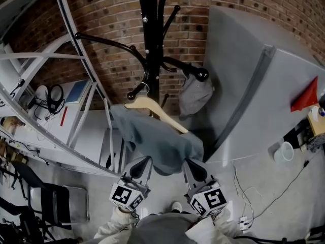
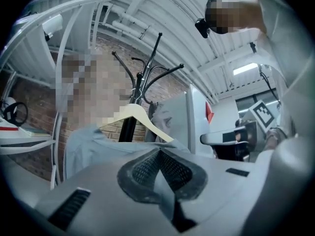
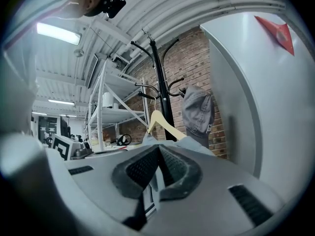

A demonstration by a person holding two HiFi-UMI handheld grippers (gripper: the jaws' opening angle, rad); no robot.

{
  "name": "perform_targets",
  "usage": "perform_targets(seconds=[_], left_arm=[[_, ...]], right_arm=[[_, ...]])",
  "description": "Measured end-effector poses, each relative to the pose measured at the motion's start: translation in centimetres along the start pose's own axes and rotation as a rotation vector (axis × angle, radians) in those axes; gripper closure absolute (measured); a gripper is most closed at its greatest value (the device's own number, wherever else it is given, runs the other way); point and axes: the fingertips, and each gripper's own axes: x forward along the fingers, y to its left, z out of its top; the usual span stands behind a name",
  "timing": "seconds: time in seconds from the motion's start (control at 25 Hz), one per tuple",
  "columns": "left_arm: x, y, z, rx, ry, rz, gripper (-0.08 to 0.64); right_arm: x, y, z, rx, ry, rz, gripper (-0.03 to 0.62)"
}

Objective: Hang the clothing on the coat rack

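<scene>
slate-blue cloth shirt (image 1: pixel 152 136) lay draped over pale wooden hanger (image 1: pixel 161 115). hanger hook was up at a low arm of black metal coat rack (image 1: pixel 151 29); seated or not, could not tell. left gripper (image 1: pixel 142 162) and right gripper (image 1: pixel 191 164) were each clamped on the hem. grey concrete floor (image 1: pixel 254 187) below, red brick wall (image 1: pixel 111 19) behind. in head view the hanger bar ran upper left to lower right.

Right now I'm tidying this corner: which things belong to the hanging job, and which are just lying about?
Job: shirt, wooden hanger, coat rack, left gripper and right gripper, jaws shut on the shirt.
Lying about: grey cap on the rack, white cup, headphones, folding chair.
</scene>
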Motion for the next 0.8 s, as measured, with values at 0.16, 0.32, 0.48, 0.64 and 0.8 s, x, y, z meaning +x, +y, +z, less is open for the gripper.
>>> perform_targets(seconds=[0.16, 0.32, 0.48, 0.64, 0.8], left_arm=[[-2.0, 0.0, 0.6, -0.017, -0.017, 0.000, 0.552], [-5.2, 0.7, 0.7, -0.035, -0.015, -0.005, 0.552], [-8.3, 1.2, 0.5, -0.037, -0.014, -0.008, 0.552], [-10.6, 0.8, 0.8, -0.049, -0.028, -0.022, 0.552], [-12.7, 0.7, 0.8, -0.055, -0.024, -0.031, 0.552]], right_arm=[[-0.4, 2.5, -0.1, -0.002, 0.000, 0.013, 0.569], [-0.5, 5.9, -0.4, -0.008, 0.000, 0.020, 0.569], [-0.8, 8.8, -0.9, -0.024, 0.013, 0.020, 0.569], [-2.1, 10.8, -1.4, -0.033, 0.030, -0.009, 0.569], [-4.1, 12.5, -2.0, -0.029, 0.030, -0.059, 0.568]])
